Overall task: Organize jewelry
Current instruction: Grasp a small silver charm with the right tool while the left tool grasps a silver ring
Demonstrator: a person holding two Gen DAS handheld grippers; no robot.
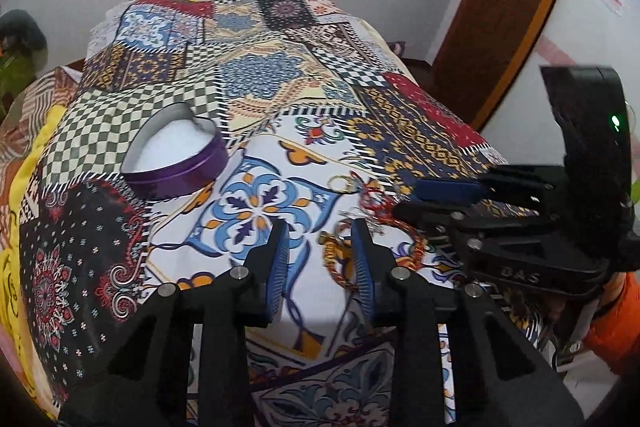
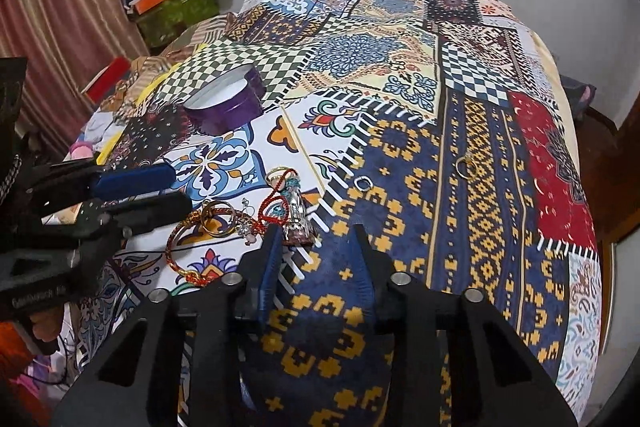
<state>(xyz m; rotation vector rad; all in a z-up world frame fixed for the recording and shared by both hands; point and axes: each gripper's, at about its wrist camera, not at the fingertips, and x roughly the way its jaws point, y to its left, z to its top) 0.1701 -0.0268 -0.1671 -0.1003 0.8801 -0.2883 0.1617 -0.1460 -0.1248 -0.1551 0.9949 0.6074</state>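
The left claw (image 1: 322, 227) and right claw (image 2: 316, 231) are held part-spread with nothing pinched; a jewelry pile (image 2: 240, 217) is seen on the patchwork bed cover (image 2: 460, 155); a purple heart tin (image 1: 176, 157) is set nearby, lidless.

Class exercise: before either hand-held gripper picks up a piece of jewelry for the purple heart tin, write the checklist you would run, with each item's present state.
1. Purple heart tin lid off, ready to receive: ok.
2. Left hand-held gripper empty: ok.
3. Right hand-held gripper empty: ok.
4. Jewelry pile untangled enough to lift one piece: cannot tell.
5. Stray gold ring and silver ring lie apart from the pile, unobstructed: ok.
6. Bedspread flat under the pieces: ok.
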